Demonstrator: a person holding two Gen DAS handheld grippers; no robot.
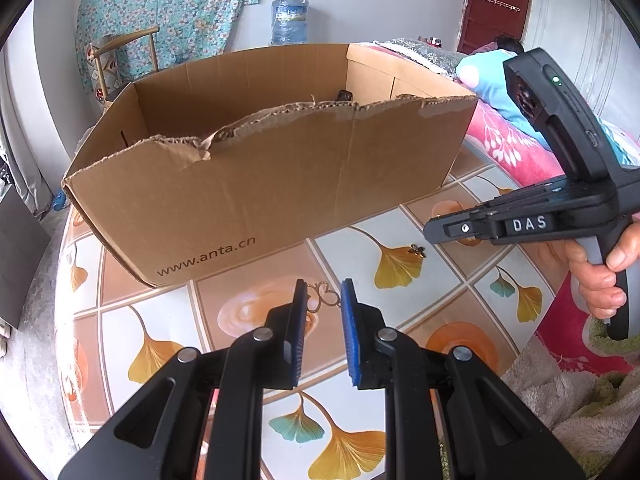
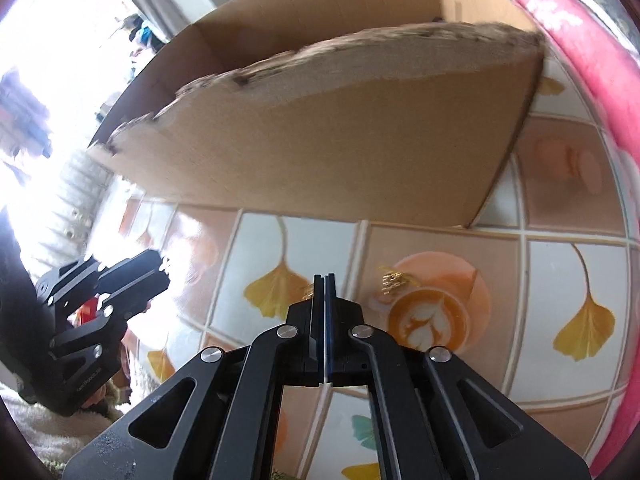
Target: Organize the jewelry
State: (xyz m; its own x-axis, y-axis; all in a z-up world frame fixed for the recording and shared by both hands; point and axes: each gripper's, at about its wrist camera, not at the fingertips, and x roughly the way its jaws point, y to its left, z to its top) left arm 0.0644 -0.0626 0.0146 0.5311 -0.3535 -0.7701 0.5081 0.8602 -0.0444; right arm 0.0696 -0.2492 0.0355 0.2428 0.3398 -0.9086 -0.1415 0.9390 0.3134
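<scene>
My left gripper [image 1: 324, 300] — jaws slightly apart, gold pendant [image 1: 322, 295] on the surface just past its tips, nearest. Right gripper [image 2: 324, 280] closed, empty; gold brooch [image 2: 394, 282] lies just right of its tips.

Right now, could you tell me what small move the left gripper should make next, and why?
Probably ease the left gripper down and close it on the gold looped piece. That piece lies on the table right at the parted fingertips, outside the cardboard box. The right gripper is shut and off to the side.
</scene>
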